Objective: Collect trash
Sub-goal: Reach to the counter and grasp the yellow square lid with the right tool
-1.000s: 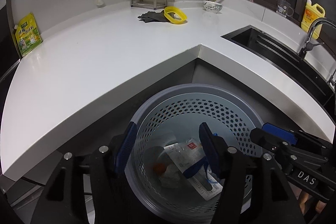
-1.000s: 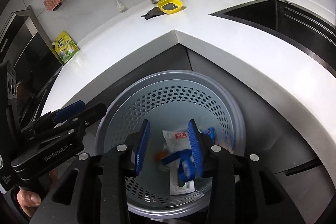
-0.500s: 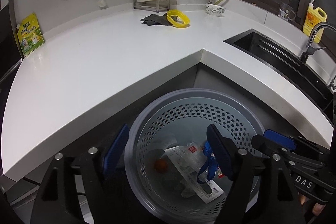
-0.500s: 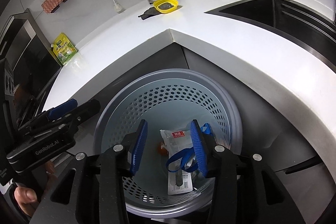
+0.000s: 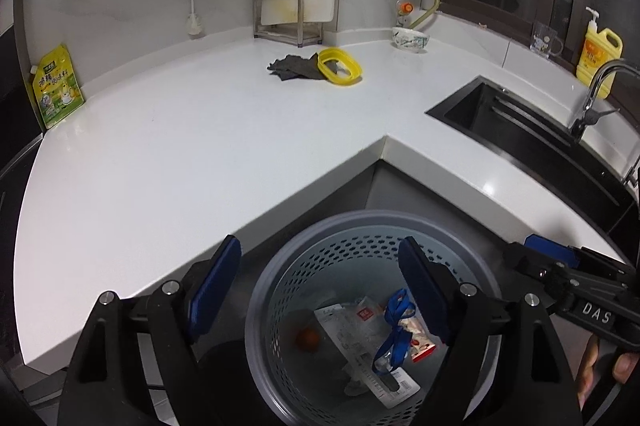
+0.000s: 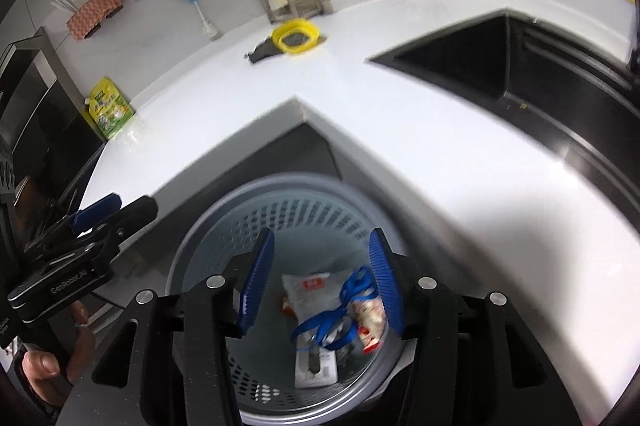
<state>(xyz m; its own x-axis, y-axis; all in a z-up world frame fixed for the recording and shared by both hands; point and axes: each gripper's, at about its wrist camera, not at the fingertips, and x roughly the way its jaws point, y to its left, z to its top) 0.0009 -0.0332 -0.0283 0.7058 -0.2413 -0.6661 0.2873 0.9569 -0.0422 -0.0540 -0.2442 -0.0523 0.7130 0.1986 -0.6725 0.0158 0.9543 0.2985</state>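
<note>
A grey perforated trash basket (image 5: pixel 280 274) stands on the floor below the inner corner of the white counter; it also shows in the right wrist view (image 6: pixel 208 226). Inside lie a white plastic wrapper (image 5: pixel 352 330), a blue ribbon (image 5: pixel 394 334), a red-and-white snack packet (image 5: pixel 418 342) and a small orange ball (image 5: pixel 308 338). The same wrapper (image 6: pixel 308 290) and ribbon (image 6: pixel 336 318) show in the right wrist view. My left gripper (image 5: pixel 320 282) is open and empty above the basket. My right gripper (image 6: pixel 320 278) is open and empty above it too.
On the counter (image 5: pixel 200 146) lie a yellow ring lid (image 5: pixel 339 66) on a dark cloth (image 5: pixel 292 68), a green pouch (image 5: pixel 54 86) at the left and a bowl (image 5: pixel 410 38) at the back. A black sink (image 5: pixel 520 134) with a tap is at the right.
Both grippers have opened wider and risen away from the basket. The ribbon and packet now lie loose in the basket.
</note>
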